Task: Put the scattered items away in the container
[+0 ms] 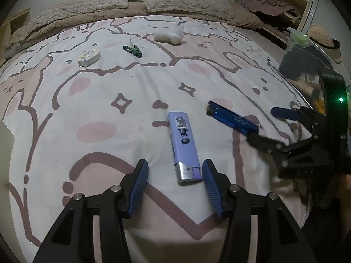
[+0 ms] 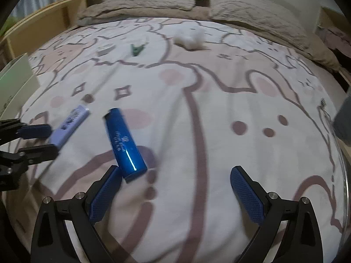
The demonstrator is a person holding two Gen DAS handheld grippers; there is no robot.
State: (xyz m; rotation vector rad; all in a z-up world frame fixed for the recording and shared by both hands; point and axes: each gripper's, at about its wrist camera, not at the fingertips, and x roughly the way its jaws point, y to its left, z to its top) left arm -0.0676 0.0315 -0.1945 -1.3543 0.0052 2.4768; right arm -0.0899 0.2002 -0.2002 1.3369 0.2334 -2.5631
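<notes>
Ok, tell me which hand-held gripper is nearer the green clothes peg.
Left hand-held gripper, marginally. Both sit far back from the green clothes peg; the right hand-held gripper is off to the right.

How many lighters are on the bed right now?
2: the lilac lighter lies between the left gripper's open fingers; the dark blue lighter lies beside the right gripper's left finger. None looks hidden.

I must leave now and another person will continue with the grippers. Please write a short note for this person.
Left gripper: open, straddling the lilac plastic lighter on the patterned bedsheet; not gripped.
Right gripper: open wide, holding nothing; the dark blue metallic lighter lies near its left finger.
Farther off on the sheet: green clothes peg, round white-and-yellow case, white cotton wad.
The clear container's rim is at the right.
All five items are left to pack.
</notes>
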